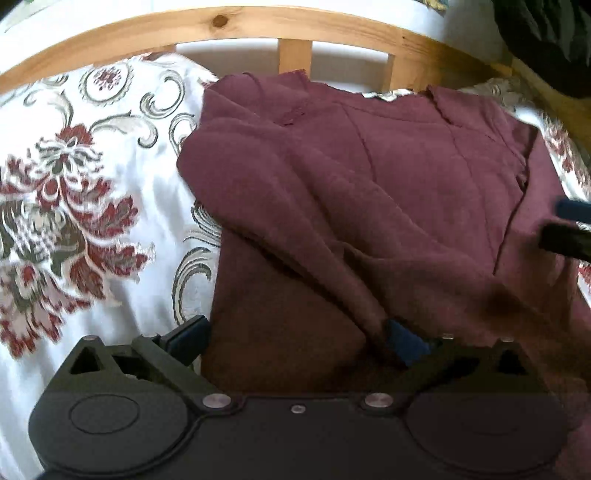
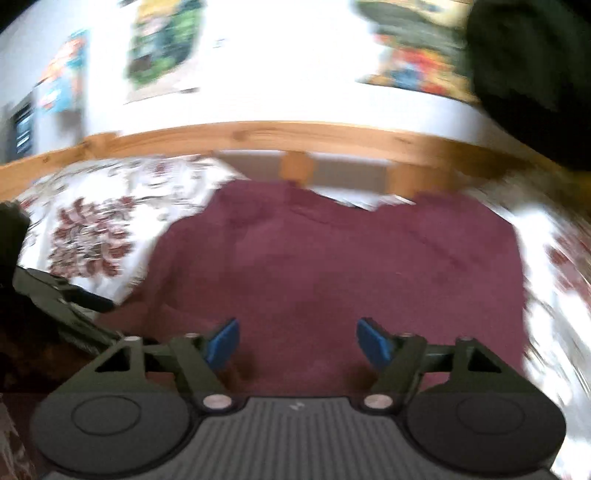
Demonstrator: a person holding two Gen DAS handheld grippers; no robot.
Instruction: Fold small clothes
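Left wrist view: my left hand-held gripper (image 1: pixel 295 339) hangs low over the near edge of the maroon garment (image 1: pixel 369 192), its jaws spread wide. The left fingertip sits at the garment's left border, beside the floral bedspread (image 1: pixel 81 192); the right fingertip (image 1: pixel 402 343) is partly tucked against a raised ridge of cloth that runs diagonally across the garment. No cloth is pinched between the two pads. The garment lies spread on the bed, its far edge toward the wooden bed rail (image 1: pixel 229 26), with one side flap folded inward over the body. A dark tip of my other gripper enters at the right margin, over the garment's right side.

Right wrist view (motion-blurred): my right hand-held gripper (image 2: pixel 297 345) is held above the near middle of the garment (image 2: pixel 332 266), blue pads (image 2: pixel 221 345) well apart and empty. The garment covers the centre of the bedspread (image 2: pixel 92 229), with the rail (image 2: pixel 277 134) beyond it. Part of my left gripper (image 2: pixel 62 306) shows at the left margin. Blurred posters (image 2: pixel 162 44) hang on the white wall behind.
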